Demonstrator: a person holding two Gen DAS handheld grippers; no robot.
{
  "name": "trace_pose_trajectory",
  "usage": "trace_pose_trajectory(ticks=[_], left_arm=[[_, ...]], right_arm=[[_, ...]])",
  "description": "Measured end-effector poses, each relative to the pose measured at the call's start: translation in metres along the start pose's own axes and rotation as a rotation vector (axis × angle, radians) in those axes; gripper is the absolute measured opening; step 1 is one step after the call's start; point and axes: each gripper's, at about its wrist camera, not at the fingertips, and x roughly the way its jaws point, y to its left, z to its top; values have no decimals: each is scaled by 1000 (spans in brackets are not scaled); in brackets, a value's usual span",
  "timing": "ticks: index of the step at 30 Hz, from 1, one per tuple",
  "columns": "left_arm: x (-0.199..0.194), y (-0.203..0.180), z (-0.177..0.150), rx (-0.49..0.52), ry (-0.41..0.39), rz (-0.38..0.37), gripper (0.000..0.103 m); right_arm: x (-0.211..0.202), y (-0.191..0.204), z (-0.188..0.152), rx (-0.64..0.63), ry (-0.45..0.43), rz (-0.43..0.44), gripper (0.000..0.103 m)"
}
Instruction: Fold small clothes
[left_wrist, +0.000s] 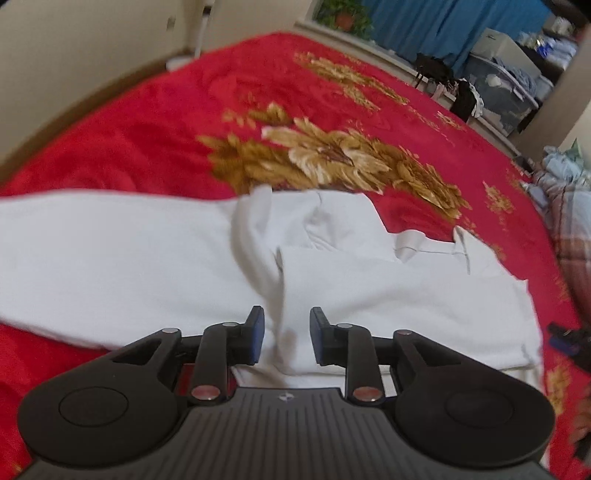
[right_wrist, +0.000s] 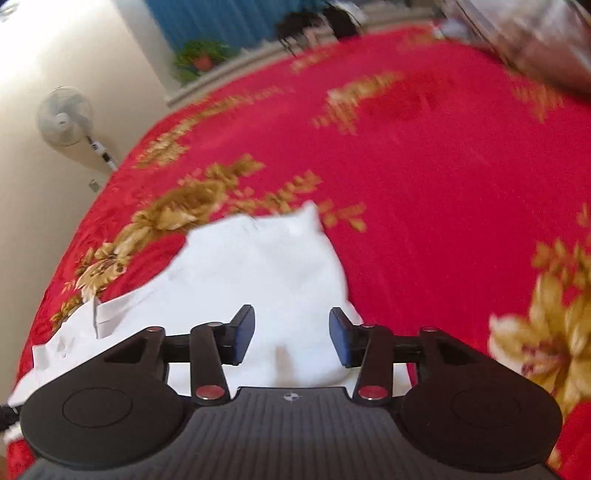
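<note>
Hovering released over a white garment (left_wrist: 184, 251) on a red bedspread (left_wrist: 147, 122), the left tool (left_wrist: 287, 336) and right tool (right_wrist: 291, 336) gape, gold flowers (left_wrist: 332, 158) at twelve o'clock.

Garment (left_wrist: 369, 295) lies flat on bed (left_wrist: 147, 129), spread L–R across near edge. L gripper (left_wrist: 287, 338) just above garment's near part, jaws apart w/ a cloth ridge between. R gripper (right_wrist: 291, 338) likewise over cloth (right_wrist: 258, 266). Fan (right_wrist: 64, 116) beyond bed, left. Plant (left_wrist: 345, 14) behind bed's far side.
</note>
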Motion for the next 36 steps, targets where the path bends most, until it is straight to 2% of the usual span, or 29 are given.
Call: trace_pose_trajectory(ticks=[3, 12, 17, 20, 23, 26, 30, 33, 36], left_arm=[[-8, 1, 0, 21, -18, 9, 37], [-13, 7, 1, 29, -55, 30, 40], [-22, 20, 4, 19, -117, 73, 40], [-28, 39, 11, -24, -142, 95, 40], [-36, 70, 21, -121, -161, 141, 40], [-44, 111, 27, -251, -173, 222, 40], [-52, 172, 25, -495, -156, 309, 40], [-52, 211, 17, -669, -115, 330, 40], [-49, 239, 10, -785, -88, 342, 40]], right_arm=[[-8, 5, -3, -58, -38, 11, 48], [-26, 16, -3, -149, -151, 7, 48], [-30, 21, -3, -173, -163, 0, 48], [-33, 25, -4, -184, -171, -5, 48], [-34, 29, -4, -207, -171, -11, 48], [-35, 34, -5, -228, -169, -11, 48], [-35, 43, -5, -275, -160, -13, 48], [-35, 47, -6, -293, -153, 2, 48], [-33, 49, -8, -299, -138, 10, 48]])
